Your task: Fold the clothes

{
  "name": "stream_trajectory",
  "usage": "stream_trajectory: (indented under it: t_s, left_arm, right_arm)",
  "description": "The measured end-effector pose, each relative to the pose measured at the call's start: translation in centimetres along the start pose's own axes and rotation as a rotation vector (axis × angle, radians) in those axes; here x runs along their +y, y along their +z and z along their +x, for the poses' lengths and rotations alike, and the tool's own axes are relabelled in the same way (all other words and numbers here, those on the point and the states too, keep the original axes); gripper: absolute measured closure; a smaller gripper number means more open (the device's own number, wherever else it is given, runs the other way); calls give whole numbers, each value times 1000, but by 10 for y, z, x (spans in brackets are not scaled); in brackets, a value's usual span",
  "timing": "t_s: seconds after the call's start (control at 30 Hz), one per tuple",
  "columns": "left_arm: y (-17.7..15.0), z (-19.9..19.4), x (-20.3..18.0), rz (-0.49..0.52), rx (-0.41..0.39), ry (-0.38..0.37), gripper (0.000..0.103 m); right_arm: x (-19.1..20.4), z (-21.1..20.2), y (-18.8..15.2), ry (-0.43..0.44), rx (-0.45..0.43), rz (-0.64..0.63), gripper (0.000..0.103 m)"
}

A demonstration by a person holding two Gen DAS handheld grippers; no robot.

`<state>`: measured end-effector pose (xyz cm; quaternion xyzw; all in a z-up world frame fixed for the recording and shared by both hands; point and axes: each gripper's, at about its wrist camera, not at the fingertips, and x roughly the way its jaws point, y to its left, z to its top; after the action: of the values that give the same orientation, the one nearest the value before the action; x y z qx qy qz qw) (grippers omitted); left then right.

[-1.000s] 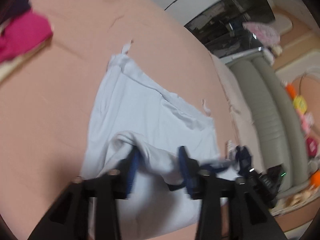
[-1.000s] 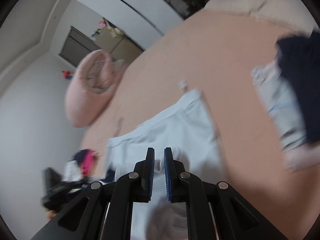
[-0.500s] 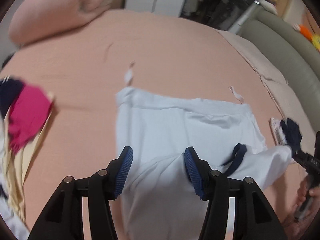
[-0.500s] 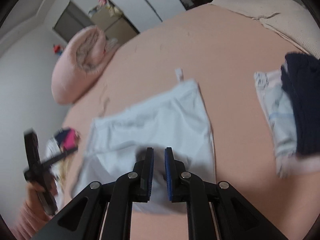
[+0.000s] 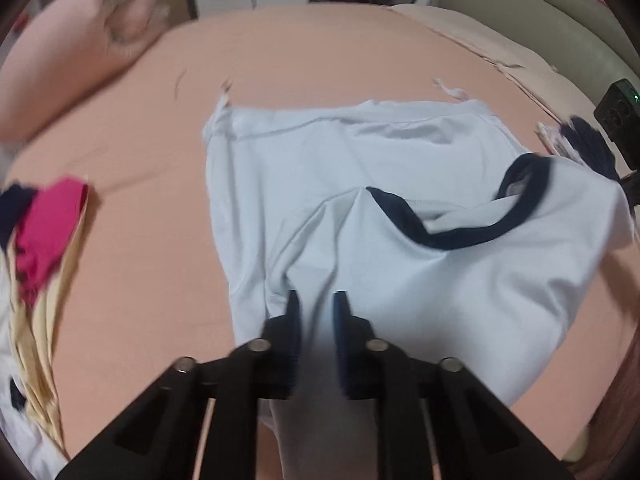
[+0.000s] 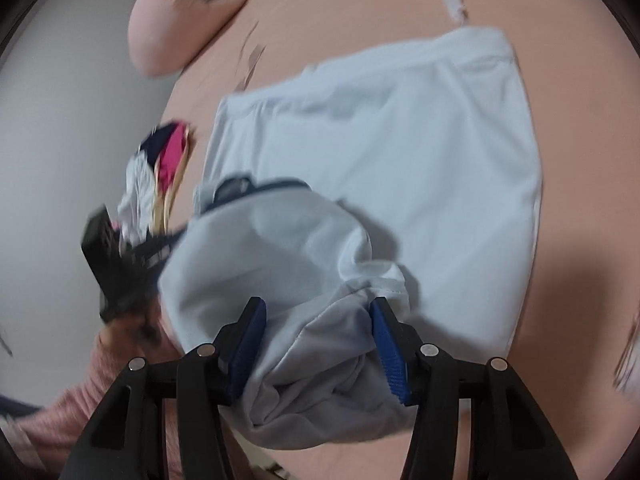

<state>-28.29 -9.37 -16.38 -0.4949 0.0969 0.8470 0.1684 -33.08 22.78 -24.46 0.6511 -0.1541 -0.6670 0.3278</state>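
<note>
A: Shirt [image 5: 360, 168] first. Where does it lie?

B: Mid-bed, on the peach sheet [image 5: 160, 264]. It is pale blue-white with a navy collar [image 5: 452, 236]. The far part lies flat; the near part is doubled over on top of it and rumpled.

A: Left tongs [image 5: 317, 320]?

B: Pressed together on a fold of the shirt at its near edge. The jaws have just been closing, and cloth is bunched between the blue pads [image 5: 294, 320]. That picture is smeared by motion, so the contact itself looks soft, but the fabric runs straight down into the narrow gap.

A: And the right tongs [image 6: 320, 344]?

B: Spread. The jaws have just been opening. A bunched, greyish wad of the shirt [image 6: 380, 140] sits between the two pads [image 6: 390, 356], touching or nearly touching them, though I cannot tell that they press on it.

A: Anything else on the bed?

B: A heap of clothes [image 5: 48, 232] at the left edge, magenta, navy and cream. A pink pillow [image 5: 76, 48] lies at the far left. In the right wrist view a hand in a pink sleeve [image 6: 80, 404] shows at the near left, holding the other black tool beside the shirt.
</note>
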Motion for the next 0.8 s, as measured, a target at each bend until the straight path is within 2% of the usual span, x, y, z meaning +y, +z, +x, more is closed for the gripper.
stream_trajectory:
  t_s: [0.1,0.17,0.27,0.33,0.37,0.43,0.47,0.5,0.53,0.57,0.6,0.7,0.77,0.8]
  left_arm:
    - [7,-5,0,33,-43,26,96]
    - [18,-4,3,43,-56,26,96]
    - [34,1,5,62,-74,59,96]
    - [41,4,9,44,-61,27,96]
    - [40,7,12,12,-35,-24,96]
    - [38,13,19,-50,16,-117,96]
    - [34,14,20,-65,26,-125,96]
    - [29,15,19,-59,27,-101,96]
    - [24,17,17,-51,28,-80,95]
    - [19,19,14,-38,30,-70,95]
    - [15,22,11,-27,33,-61,95]
    - [11,19,11,-51,17,-57,95]
    - [13,12,20,-95,0,-80,95]
    - [13,9,24,-110,-8,-87,92]
  right_arm:
    - [-4,9,-23,-81,35,-28,50]
    - [-5,8,-33,-132,14,-46,54]
    - [-2,-4,-33,-62,-75,-25,54]
    - [-3,-6,-31,20,-102,15,54]
    - [-4,-3,-28,78,-99,48,54]
    - [-3,7,-25,88,-85,73,54]
    - [-1,12,-23,43,-78,68,54]
    - [2,17,-23,5,-79,48,54]
    - [5,20,-24,-8,-93,30,59]
    - [9,23,-26,-28,-105,11,90]
    - [11,23,-25,-47,-115,0,97]
    - [21,18,-25,-111,-161,-41,97]
    - [28,11,-24,-154,-199,-71,97]
    - [33,5,-24,-181,-223,-90,97]
